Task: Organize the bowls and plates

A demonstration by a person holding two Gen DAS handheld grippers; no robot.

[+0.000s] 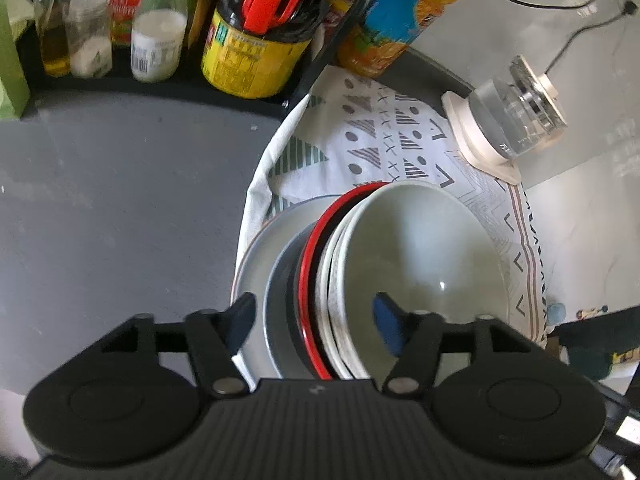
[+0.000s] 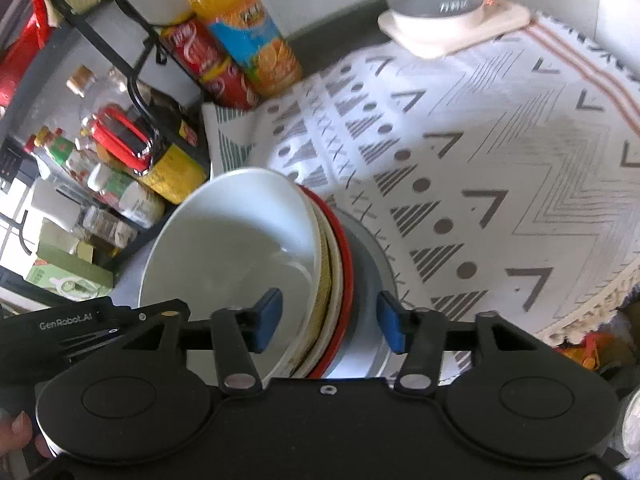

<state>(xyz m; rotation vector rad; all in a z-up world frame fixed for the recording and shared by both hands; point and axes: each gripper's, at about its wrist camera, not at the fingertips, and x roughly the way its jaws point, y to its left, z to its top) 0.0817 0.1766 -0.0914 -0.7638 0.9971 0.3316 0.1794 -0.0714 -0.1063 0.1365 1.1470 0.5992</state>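
A stack of nested bowls sits on a grey plate [image 1: 256,256] on the patterned cloth [image 1: 384,136]. The top one is a pale grey-white bowl [image 1: 424,256], under it white bowls, then a red-rimmed bowl [image 1: 310,280] and a dark grey bowl [image 1: 280,292]. My left gripper [image 1: 314,320] is open, its jaws straddling the stack's rims on one side. In the right wrist view the same top bowl [image 2: 232,248] and red-rimmed bowl [image 2: 347,256] show. My right gripper [image 2: 330,320] is open, its jaws also straddling the rims. The left gripper's body shows at the lower left [image 2: 80,328].
A black rack holds a yellow-labelled dark bottle [image 1: 256,36], jars and an orange drink bottle [image 1: 400,12] beside red cans [image 2: 208,64]. A glass jug on a cream base [image 1: 508,120] stands at the cloth's far edge. Grey counter [image 1: 120,200] lies left of the cloth.
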